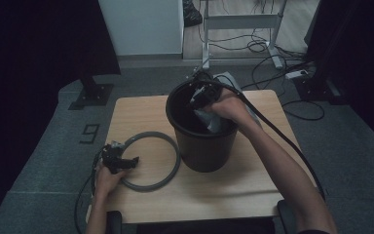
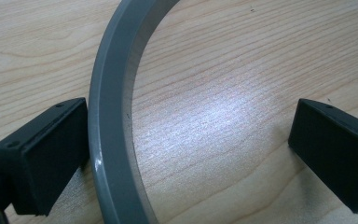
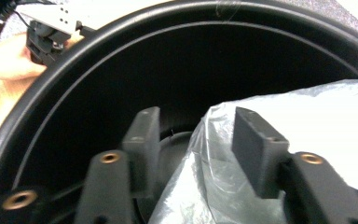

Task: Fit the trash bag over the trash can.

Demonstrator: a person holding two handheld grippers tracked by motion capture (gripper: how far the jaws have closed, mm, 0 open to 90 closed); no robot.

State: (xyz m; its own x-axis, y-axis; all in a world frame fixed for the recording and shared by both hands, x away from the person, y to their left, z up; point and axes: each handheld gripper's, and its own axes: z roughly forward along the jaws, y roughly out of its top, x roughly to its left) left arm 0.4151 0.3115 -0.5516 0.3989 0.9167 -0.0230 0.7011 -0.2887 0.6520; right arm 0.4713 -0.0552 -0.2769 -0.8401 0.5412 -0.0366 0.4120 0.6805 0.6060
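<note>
A black bucket stands upright in the middle of the wooden table. My right gripper reaches down into its mouth. Inside the bucket, the right gripper has its jaws partly apart, and a clear plastic bag bulges between them and around the right-hand jaw, unpinched. The bag shows pale inside the rim. A grey ring lies flat at the left. My left gripper straddles its near-left band. In the left gripper view the ring touches one jaw of the wide-open gripper.
Beyond the table stand a white cabinet and a metal desk frame, with cables on the floor. A black stand base sits at the left. In the right gripper view, the other hand's gripper shows past the rim.
</note>
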